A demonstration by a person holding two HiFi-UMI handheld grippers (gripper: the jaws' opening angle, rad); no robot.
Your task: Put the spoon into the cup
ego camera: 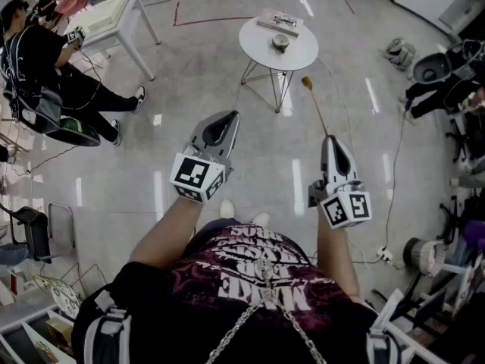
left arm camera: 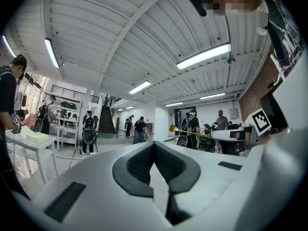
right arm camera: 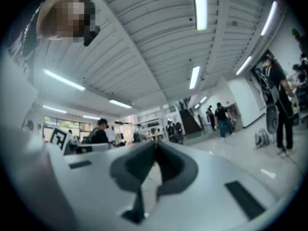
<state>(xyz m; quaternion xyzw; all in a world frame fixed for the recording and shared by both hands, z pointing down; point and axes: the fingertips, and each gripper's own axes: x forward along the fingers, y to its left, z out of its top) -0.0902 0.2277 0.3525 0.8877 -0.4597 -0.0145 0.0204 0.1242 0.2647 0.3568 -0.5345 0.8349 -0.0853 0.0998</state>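
Two jaws of your right gripper (ego camera: 331,138) pinch the long gold spoon (ego camera: 318,111), and your left gripper (ego camera: 230,115) is squeezed shut.

Gold spoon (ego camera: 317,110), white round table (ego camera: 255,42), pale grey floor (ego camera: 189,74).

Round white table (ego camera: 301,53) on thin wire legs, standing on glossy grey floor (ego camera: 189,89). On top: small cup (ego camera: 280,44) near centre; flat rectangular tray (ego camera: 278,23) at far edge, apart from cup. Red line (ego camera: 216,20) on floor beyond.
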